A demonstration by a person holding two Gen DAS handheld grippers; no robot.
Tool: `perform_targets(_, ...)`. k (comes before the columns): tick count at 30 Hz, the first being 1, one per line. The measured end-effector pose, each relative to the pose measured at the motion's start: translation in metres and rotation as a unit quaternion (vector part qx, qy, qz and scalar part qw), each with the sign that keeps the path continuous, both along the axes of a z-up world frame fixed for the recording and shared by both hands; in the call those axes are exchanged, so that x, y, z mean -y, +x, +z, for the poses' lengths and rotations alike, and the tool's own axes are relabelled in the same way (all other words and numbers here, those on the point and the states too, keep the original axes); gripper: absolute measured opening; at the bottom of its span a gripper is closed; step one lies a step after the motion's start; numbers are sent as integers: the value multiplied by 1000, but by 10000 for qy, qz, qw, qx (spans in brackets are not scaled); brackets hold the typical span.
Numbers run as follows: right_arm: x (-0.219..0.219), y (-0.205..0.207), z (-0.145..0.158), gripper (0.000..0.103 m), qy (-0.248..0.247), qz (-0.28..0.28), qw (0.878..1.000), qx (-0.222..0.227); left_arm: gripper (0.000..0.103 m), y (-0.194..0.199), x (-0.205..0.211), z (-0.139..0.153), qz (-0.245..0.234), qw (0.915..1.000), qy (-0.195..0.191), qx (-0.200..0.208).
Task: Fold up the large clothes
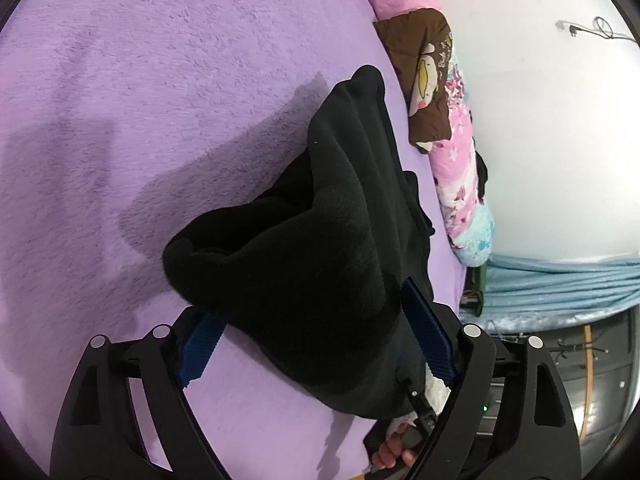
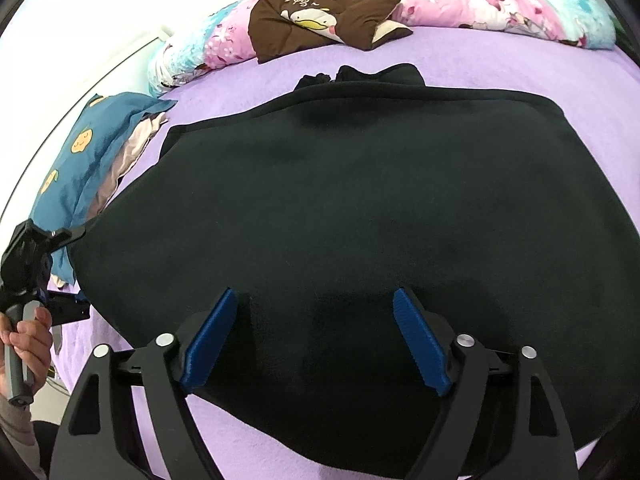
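**Black fleece held up at its left end, right gripper wide over the flat part**

While the black fleece garment lay spread across the purple bed cover, its long axis was seen running from side to side in front of the right gripper, with one end reaching toward the left gripper. That end was found bunched and raised in the left wrist view, draped between the blue pads; whether the pads were pressing on the cloth or merely standing either side of it could not be told. The right gripper's jaws were held wide apart, just above the near edge of the garment, nothing being gripped. The left gripper was judged nearer to a usable edge, so the coming fold was expected to be carried from the left end across toward the right. A floral quilt and a brown penguin-print cloth were noted along the far side, well apart from the garment.
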State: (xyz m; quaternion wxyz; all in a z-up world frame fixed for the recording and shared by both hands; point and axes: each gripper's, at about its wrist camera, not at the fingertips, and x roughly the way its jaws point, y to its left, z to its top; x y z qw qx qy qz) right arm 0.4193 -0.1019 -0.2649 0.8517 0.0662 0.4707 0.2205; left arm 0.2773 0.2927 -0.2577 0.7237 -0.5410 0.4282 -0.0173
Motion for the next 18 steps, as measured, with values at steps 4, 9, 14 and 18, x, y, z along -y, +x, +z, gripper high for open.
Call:
perform_targets(4,-4,0,-2,80,-93,30,9999,30,83,6,3,-3,50,10000,-5,-10)
perform_targets(9,-5,0,-4,81,-123,42,9999,19,84,10,7,-1,58,9999,136,-50)
perform_targets(14,-6,-1,-6,81,-140,37,9999,15,84,12,9,-4,22,9995,283,-154)
perform_targets(18,-7,-1,-7,81,-157,33,9999,19,85,11,8,-10,52,9992,276,-268)
